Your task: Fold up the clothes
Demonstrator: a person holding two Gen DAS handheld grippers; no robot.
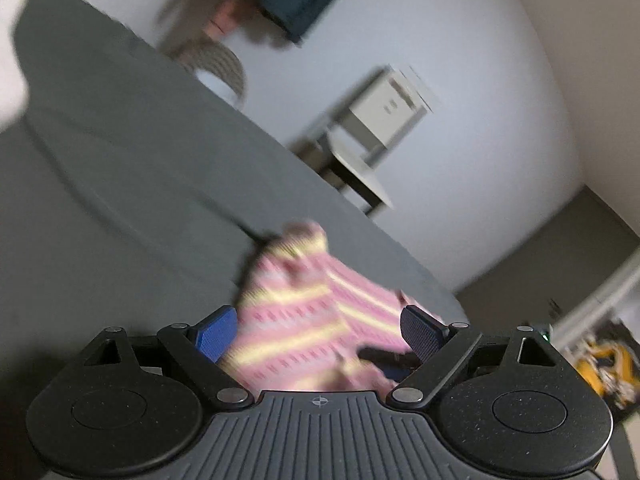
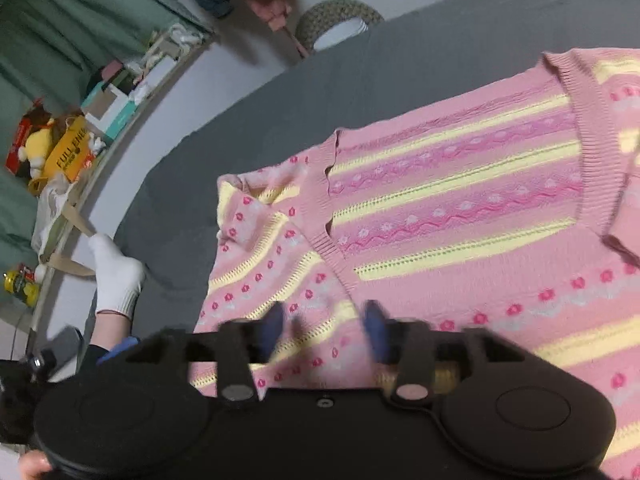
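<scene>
Left gripper (image 1: 316, 338): your jaws stand wide apart, released, with the pink striped sweater (image 1: 320, 312) bunched between and just ahead of the blue pads (image 1: 214, 336). Nothing pinched there. Frame is blurred, so you are likely swinging; slow down before you close.

Right gripper (image 2: 324, 328): jaws part-spread with a clear gap, not grasping, hovering just over the sweater (image 2: 460, 208). The pads are smeared by motion, so whether they touch the knit is not clear. Directly ahead of these jaws is the sleeve (image 2: 264, 240), lying angled across to the jaws' left, its cuff end crumpled. Ahead and to the right the body panel lies spread fairly flat on the grey table cover (image 2: 280, 92), ribbed neckline (image 2: 592, 152) far right.

The garment lies mostly open, sleeve partly drawn in. That fits a fold being started or one being redone; the pictures don't settle which.

To do it well: take one layer only at a seam or ribbed edge, since loose knit stretches and sags if you grab mid-panel. Close fully before lifting. Keep both grippers level so the stripes stay parallel, and lay the fabric down, don't drop it.

Further off, a white-gloved hand (image 2: 116, 276) sits at the table edge left of the right jaws. Beyond the table, a woven stool (image 2: 336, 20) and a cluttered shelf (image 2: 80, 140).
</scene>
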